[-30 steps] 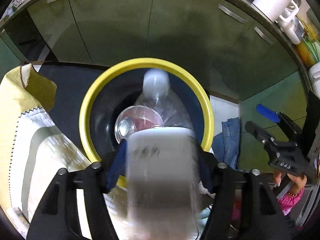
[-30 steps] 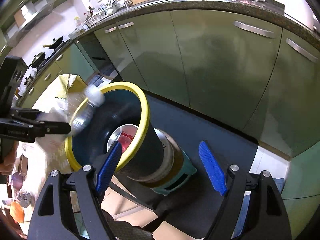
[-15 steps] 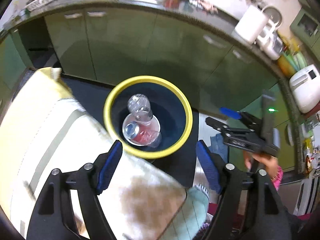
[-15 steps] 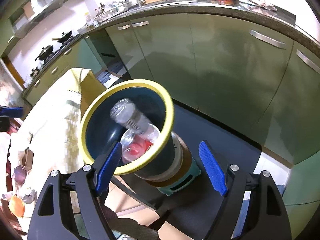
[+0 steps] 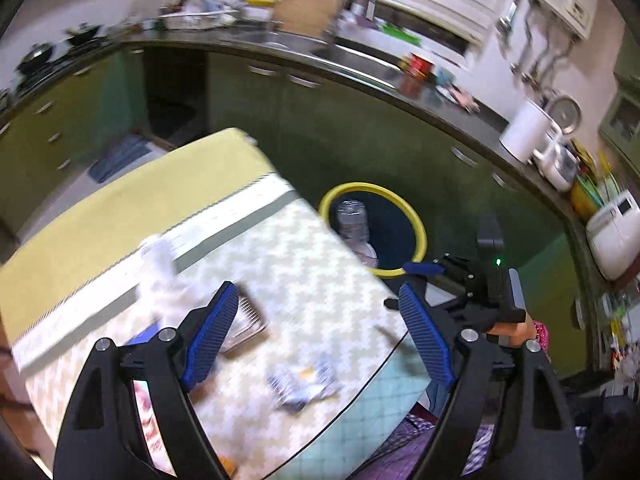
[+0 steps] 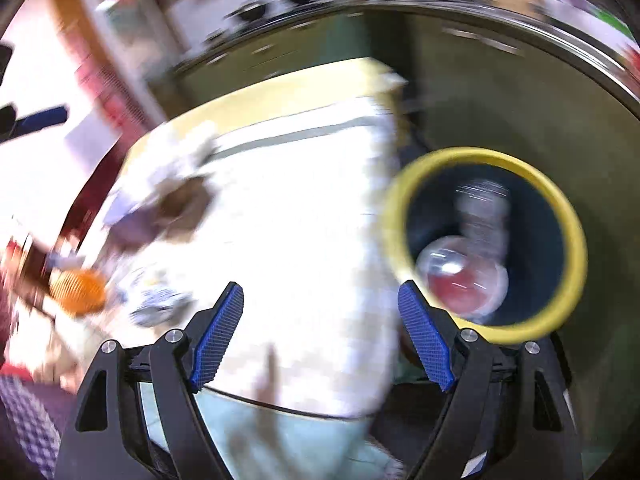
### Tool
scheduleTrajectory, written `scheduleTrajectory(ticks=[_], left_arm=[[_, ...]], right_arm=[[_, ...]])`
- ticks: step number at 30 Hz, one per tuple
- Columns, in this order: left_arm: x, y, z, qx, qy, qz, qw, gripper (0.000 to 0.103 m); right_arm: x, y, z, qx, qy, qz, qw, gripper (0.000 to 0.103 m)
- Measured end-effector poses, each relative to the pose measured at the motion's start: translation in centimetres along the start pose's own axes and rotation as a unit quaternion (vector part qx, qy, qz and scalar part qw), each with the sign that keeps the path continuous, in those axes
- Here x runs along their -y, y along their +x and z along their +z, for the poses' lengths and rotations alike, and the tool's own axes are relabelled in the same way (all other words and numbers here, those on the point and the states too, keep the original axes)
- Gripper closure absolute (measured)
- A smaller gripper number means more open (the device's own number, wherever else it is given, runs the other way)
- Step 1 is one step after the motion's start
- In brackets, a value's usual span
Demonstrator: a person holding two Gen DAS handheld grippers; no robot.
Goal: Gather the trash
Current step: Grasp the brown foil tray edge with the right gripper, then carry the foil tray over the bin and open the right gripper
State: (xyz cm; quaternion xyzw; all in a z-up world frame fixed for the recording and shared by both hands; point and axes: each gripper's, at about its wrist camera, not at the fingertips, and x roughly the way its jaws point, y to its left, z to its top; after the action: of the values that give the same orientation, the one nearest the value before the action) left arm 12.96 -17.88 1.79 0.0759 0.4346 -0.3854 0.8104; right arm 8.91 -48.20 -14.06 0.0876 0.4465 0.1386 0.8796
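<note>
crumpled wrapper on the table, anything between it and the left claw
Nothing visible: the left claw, its jaws opening and empty, hangs over the table with the crumpled wrapper lying in the open just below and between its fingers.

The left gripper [image 5: 316, 332] angles downward, jaws opening and empty; the right gripper [image 6: 320, 330] stands wide, empty.
</note>
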Motion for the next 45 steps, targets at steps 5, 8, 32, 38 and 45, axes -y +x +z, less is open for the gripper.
scheduleTrajectory(ticks=[5, 8, 32, 38, 45], left_arm=[[-3.4, -3.4, -4.7, 0.037, -0.057, 0.023, 0.9974, 0.025], [-4.7, -4.6, -7.0, 0.045, -0.082, 0.037, 0.9950, 0.023], [-8.7, -6.5, -13.5, 0.074, -0.140, 0.064, 0.9853, 0.019], [-8.7, -6.3, -13.4, 0.071, -0.139, 0.066, 0.9856, 0.019], [-8.2, -5.6, -12.9, 0.064, -0.131, 0.065, 0.9871, 0.019]], right_arm=[[-5.5, 3.3, 2.4, -0.009, -0.069, 0.027, 0.997, 0.024], [-7.9, 5.9, 4.2, -0.023, -0.082, 0.027, 0.996, 0.025], [-11.8, 14.9, 8.9, -0.057, -0.065, -0.050, 0.995, 0.097], [-9.8, 12.7, 8.8, -0.039, -0.053, -0.066, 0.996, 0.098], [-8.2, 9.3, 7.9, -0.007, -0.049, -0.081, 0.995, 0.098]])
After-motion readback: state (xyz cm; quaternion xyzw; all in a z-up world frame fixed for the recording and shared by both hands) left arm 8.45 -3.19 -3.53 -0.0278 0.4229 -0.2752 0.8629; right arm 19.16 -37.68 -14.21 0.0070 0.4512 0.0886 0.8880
